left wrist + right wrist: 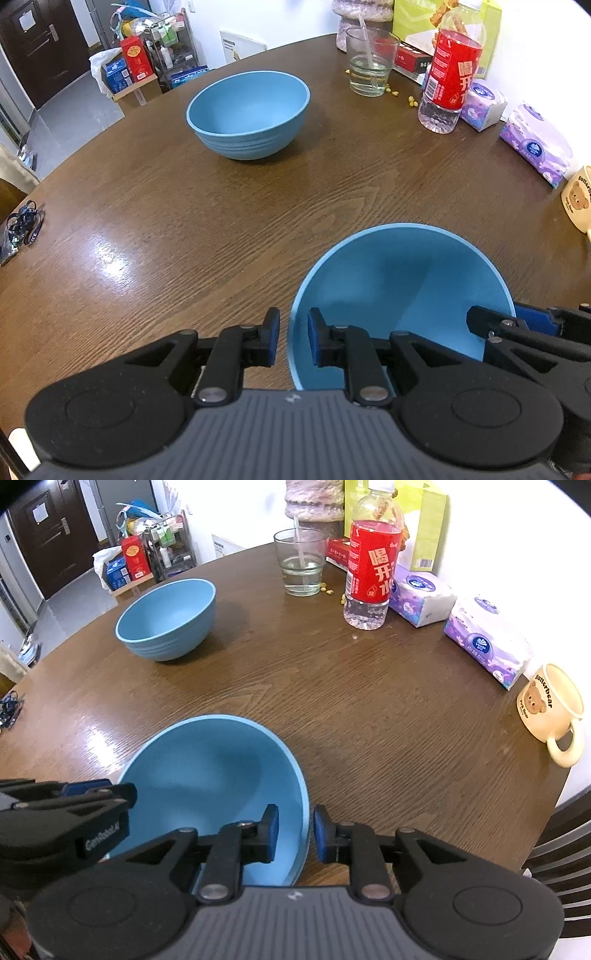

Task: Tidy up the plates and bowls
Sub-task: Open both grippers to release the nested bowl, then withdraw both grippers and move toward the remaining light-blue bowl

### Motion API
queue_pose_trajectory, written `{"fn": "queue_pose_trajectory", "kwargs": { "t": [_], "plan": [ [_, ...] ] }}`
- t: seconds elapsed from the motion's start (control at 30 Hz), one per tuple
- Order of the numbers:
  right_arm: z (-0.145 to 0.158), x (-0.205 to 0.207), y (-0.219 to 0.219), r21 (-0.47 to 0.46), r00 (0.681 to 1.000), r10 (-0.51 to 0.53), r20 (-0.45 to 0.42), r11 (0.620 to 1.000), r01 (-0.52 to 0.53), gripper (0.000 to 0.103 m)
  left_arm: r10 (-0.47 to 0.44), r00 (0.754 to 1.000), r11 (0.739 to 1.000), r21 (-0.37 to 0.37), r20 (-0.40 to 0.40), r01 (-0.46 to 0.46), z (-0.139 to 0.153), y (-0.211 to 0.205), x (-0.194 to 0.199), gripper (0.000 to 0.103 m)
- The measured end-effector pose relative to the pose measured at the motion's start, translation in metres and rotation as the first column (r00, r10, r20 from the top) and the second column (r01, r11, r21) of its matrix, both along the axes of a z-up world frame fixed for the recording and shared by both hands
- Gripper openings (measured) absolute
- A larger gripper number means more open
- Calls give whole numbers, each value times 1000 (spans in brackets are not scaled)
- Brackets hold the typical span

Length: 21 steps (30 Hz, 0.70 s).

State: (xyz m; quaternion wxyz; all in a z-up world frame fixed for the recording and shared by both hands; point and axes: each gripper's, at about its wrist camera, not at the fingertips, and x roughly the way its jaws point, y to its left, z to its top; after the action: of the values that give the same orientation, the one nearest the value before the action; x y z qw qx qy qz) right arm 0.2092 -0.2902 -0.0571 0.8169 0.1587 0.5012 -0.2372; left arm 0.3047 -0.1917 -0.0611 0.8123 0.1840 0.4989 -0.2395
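On the round wooden table [369,709], your near blue bowl [210,775] sat close to you, the far blue bowl [166,620] well apart. Your left gripper [291,338] and right gripper [295,830] each straddled the near bowl's rim, pads slightly off it.

Table: round dark wooden table [369,709]
Bowls: near blue bowl [207,775] by the front edge; far blue bowl [166,620] well apart
Back edge: glass [301,565]; red-labelled bottle [369,565]; two tissue packs [487,638]; bear mug [554,709]
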Motion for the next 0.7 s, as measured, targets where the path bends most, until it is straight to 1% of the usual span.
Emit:
{"fn": "queue_pose_trajectory", "kwargs": {
  "t": [0.03,0.07,0.1,0.13,0.2,0.27,0.3,0.37,0.43,0.47,0.53,0.57,0.6,0.63,0.67,0.7],
  "plan": [
    [0,-1,-1,3,1000,1,2,1000,-1,24,5,1000,1000,-1,2,-5,1,1,0,23],
    [1,-2,-2,4,1000,1,3,1000,-1,29,11,1000,1000,-2,8,-11,2,3,0,26],
    [1,-3,-3,5,1000,3,5,1000,-3,35,17,1000,1000,-5,15,-17,4,4,0,32],
    [2,-4,-4,8,1000,6,7,1000,-6,39,22,1000,1000,-6,20,-22,6,6,0,38],
    [4,-5,-6,12,1000,9,12,1000,-9,55,34,999,999,-10,33,-34,9,9,0,44],
    [5,-7,-8,10,1000,14,15,1000,-14,60,48,998,999,-10,45,-47,13,12,0,53],
    [5,-7,-9,10,1000,16,15,1000,-16,60,55,997,998,-10,53,-55,14,14,0,59],
    [6,-8,-11,14,1000,24,18,1000,-24,61,63,996,998,-14,61,-62,17,16,0,62],
    [7,-9,-12,21,999,33,20,999,-33,65,73,995,997,-19,62,-72,19,18,1,74],
    [7,-9,-13,25,999,39,21,999,-39,68,79,995,997,-21,66,-77,20,18,0,77],
    [8,-9,-14,32,998,52,24,998,-53,72,90,994,996,-25,67,-88,22,20,0,89],
    [9,-9,-14,36,998,59,25,998,-60,77,96,993,995,-27,68,-95,23,20,0,92],
    [10,-8,-15,39,997,65,27,997,-66,84,108,992,994,-29,69,-106,24,21,0,99],
    [12,-8,-15,42,997,74,31,996,-75,85,122,990,992,-30,73,-120,25,22,1,103],
    [14,-7,-16,42,996,80,33,996,-82,88,132,989,991,-34,73,-130,27,25,1,103],
    [15,-6,-16,44,996,86,36,995,-88,93,142,987,989,-39,68,-140,28,27,2,103]
  ]
}}
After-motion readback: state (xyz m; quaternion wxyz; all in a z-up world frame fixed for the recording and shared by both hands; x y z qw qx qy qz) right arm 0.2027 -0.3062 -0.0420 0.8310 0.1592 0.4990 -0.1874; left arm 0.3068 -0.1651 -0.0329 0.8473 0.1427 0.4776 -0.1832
